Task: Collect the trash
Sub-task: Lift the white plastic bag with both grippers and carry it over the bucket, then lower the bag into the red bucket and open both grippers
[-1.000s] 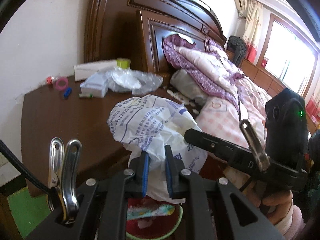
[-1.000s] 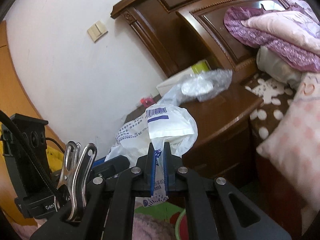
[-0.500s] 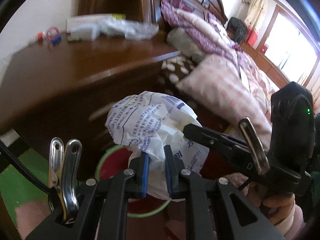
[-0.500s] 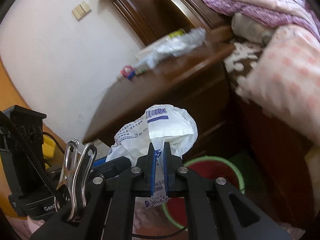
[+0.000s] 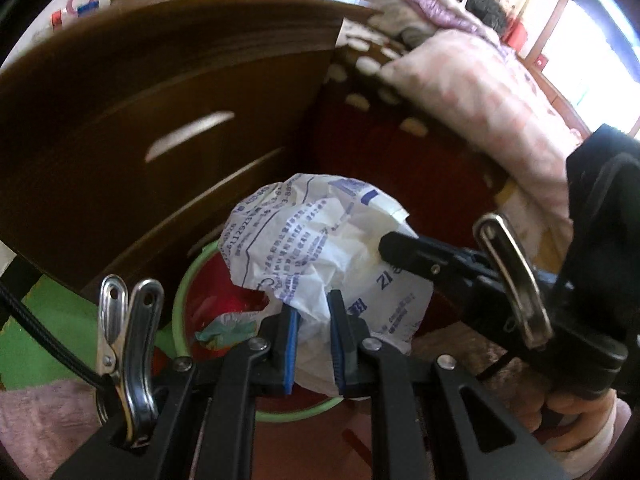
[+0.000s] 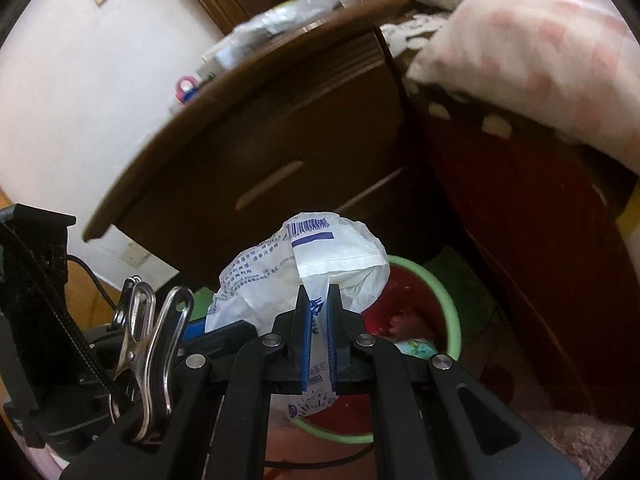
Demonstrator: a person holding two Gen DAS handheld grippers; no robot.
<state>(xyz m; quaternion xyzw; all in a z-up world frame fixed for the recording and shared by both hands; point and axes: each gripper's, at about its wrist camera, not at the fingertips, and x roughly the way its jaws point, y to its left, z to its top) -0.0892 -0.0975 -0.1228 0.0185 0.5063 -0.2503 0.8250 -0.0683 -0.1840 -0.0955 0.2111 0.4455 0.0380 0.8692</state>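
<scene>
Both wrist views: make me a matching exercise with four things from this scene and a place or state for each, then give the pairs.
Things:
1. white printed bag
2. bin
3. pink ring
4. pillow

Places or states:
A. on top of the wooden nightstand, near the wall
B. crumpled, pinched by both the left gripper and the right gripper
C. on the bed, beside the nightstand
D. on the floor below the bag, green rim, red inside, some trash already in it

Pairs: 1-B, 2-D, 3-A, 4-C
</scene>
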